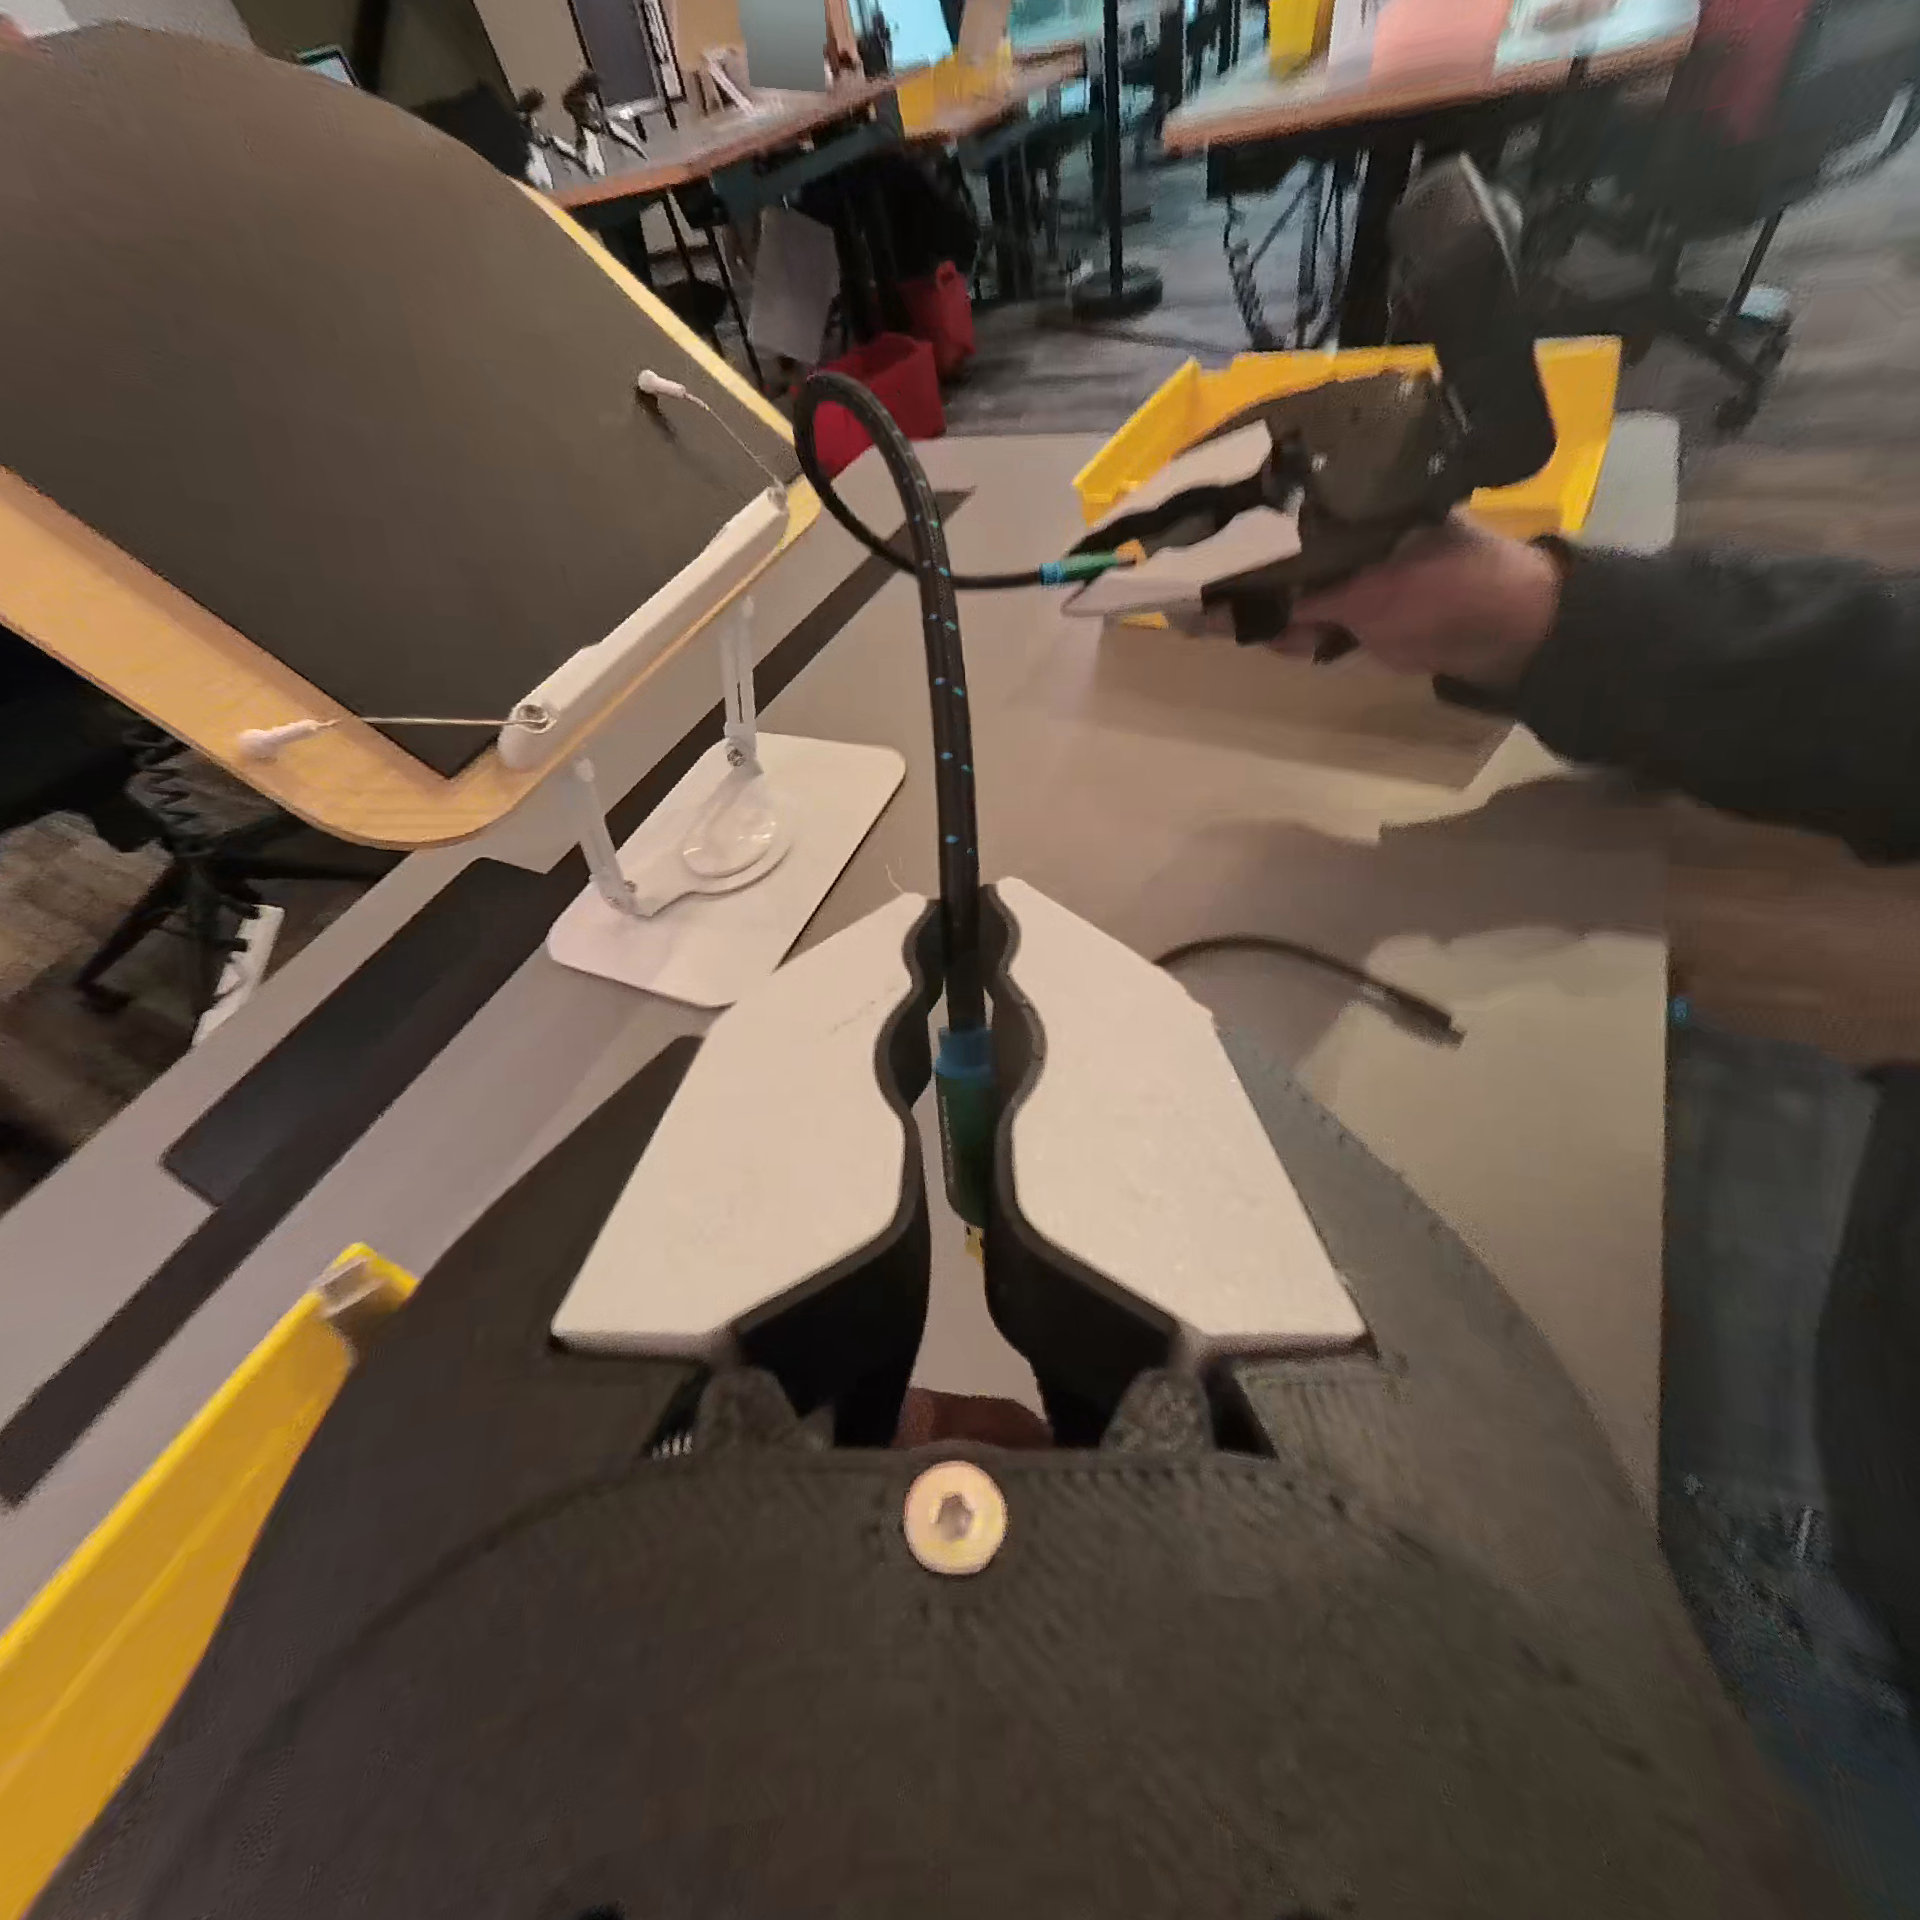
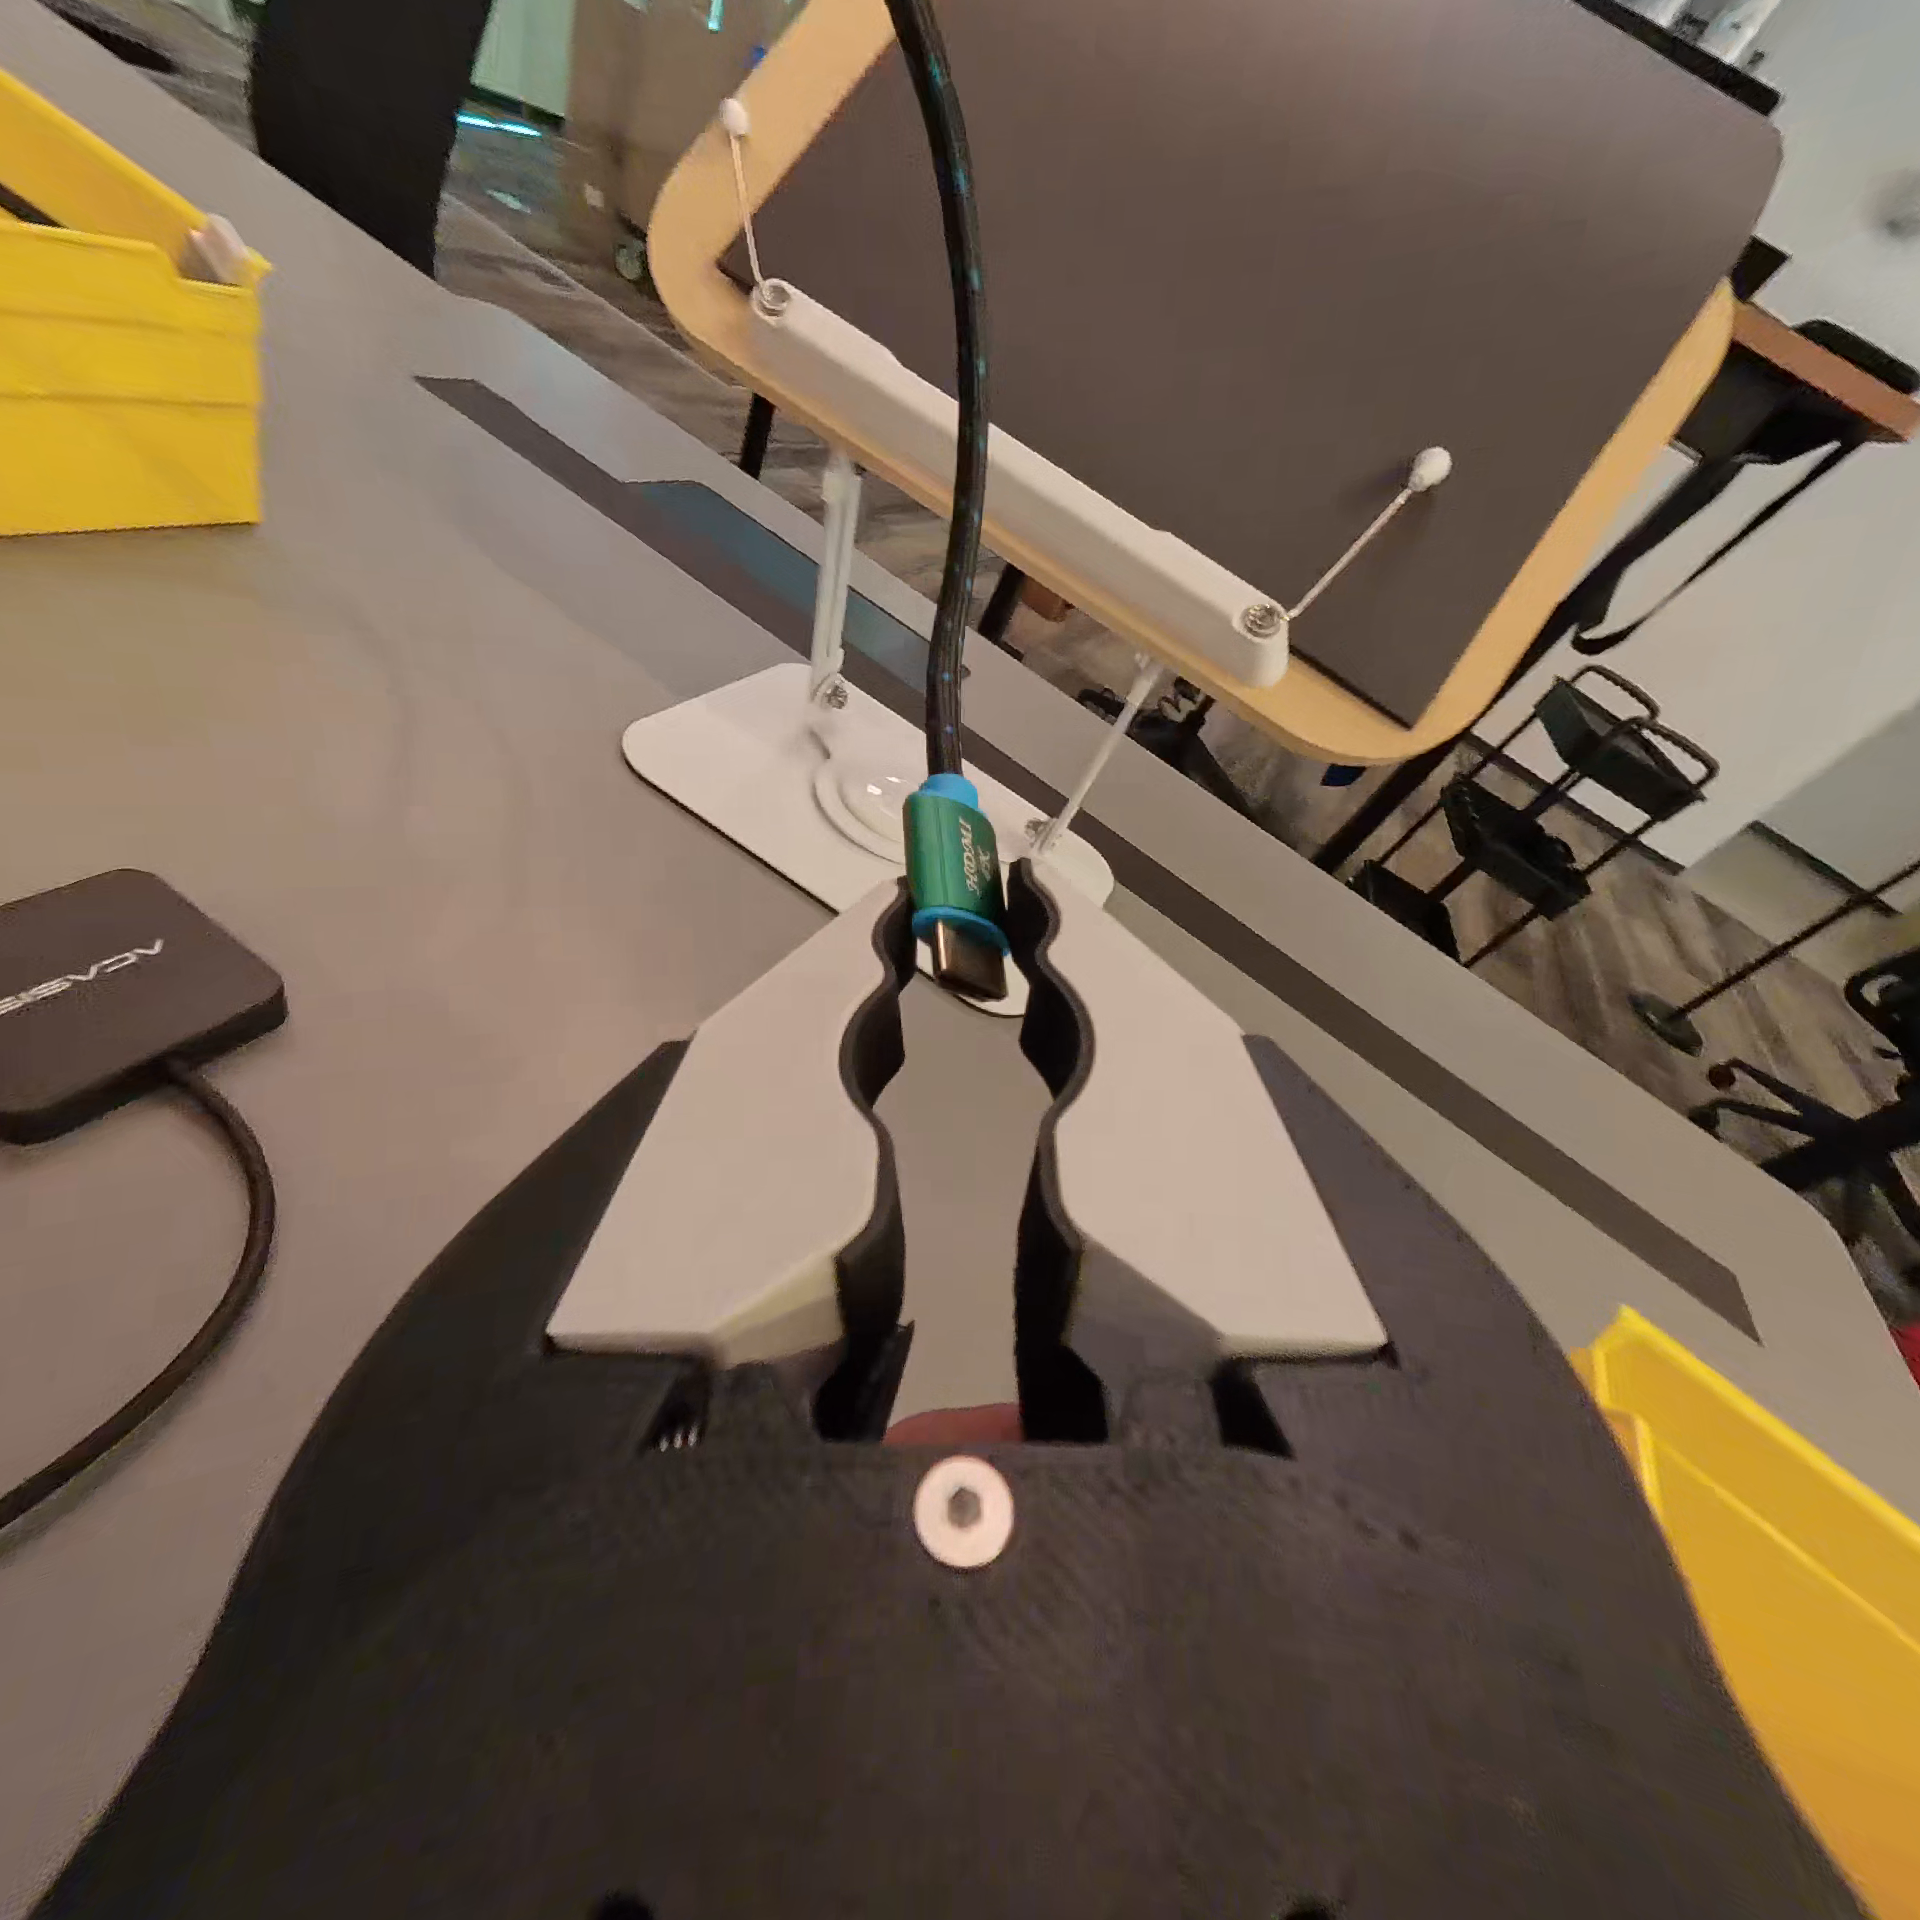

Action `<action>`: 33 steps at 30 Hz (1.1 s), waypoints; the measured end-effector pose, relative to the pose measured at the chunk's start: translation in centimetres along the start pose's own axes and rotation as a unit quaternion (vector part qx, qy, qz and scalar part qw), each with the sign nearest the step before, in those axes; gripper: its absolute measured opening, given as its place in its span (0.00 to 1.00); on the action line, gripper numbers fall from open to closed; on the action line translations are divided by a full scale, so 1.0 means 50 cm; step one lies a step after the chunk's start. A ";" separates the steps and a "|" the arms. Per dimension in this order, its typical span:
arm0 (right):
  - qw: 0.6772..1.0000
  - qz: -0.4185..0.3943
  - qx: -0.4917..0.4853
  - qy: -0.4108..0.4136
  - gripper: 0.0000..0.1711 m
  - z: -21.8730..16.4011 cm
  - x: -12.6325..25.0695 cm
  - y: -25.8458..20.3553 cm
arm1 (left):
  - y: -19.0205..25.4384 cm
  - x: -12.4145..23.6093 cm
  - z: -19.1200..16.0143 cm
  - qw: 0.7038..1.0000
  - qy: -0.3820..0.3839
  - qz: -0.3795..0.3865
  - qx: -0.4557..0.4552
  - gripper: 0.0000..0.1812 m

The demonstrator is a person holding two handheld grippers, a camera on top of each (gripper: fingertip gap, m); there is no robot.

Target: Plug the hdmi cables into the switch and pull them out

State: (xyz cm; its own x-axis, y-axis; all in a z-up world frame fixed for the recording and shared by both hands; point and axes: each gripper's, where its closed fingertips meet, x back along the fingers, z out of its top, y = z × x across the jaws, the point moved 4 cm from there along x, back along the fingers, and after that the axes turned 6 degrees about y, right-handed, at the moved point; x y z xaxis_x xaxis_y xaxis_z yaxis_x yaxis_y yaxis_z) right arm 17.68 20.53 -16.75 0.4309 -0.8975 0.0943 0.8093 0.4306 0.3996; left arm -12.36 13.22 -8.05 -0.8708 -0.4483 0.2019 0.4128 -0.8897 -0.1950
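Observation:
One braided black HDMI cable [image 1: 951, 727] with blue flecks runs between both grippers. My left gripper [image 1: 961, 904] is shut on its green plug [image 1: 961, 1132], which sits deep between the fingers with the cable rising from the tips. The cable loops over to my right gripper [image 1: 1091, 582], held by a hand. In the right wrist view my right gripper [image 2: 961, 904] is shut on the other green plug [image 2: 951, 862] at its fingertips, with the metal tip pointing back toward the camera. The black switch box [image 2: 114, 987] lies on the grey table at the left with its own lead [image 2: 239, 1247].
A tilted dark board with a wood-coloured rim [image 1: 312, 416] [image 2: 1299, 312] stands on a white base [image 1: 727, 862] [image 2: 748, 748] at the table's far edge. Yellow bins [image 1: 1164, 436] [image 1: 156, 1558] [image 2: 114, 395] [image 2: 1766, 1558] sit on both sides. A loose black cable end [image 1: 1351, 977] lies on the table. My right fingertips sit around 30 centimeters from my left ones.

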 end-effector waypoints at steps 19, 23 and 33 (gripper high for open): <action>0.976 0.087 0.193 -0.048 0.12 -0.007 0.014 -0.177 | -0.048 0.054 -0.009 0.966 -0.129 0.126 -0.187 0.03; 0.964 0.177 0.189 -0.062 0.20 -0.036 0.039 -0.236 | -0.028 0.031 0.007 0.956 -0.123 0.132 -0.232 0.03; 0.970 0.222 0.086 0.057 0.25 0.093 0.101 -0.191 | 0.034 -0.024 0.026 0.921 -0.121 0.114 -0.353 0.03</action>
State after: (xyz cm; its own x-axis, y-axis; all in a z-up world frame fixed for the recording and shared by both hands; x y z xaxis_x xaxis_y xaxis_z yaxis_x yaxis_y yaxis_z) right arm 10.25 11.43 -15.85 0.7703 -0.6071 0.1951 0.4596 0.7407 0.4901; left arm -10.25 12.13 -7.36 -0.6627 -0.6989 0.2689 0.2271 -0.5298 -0.8172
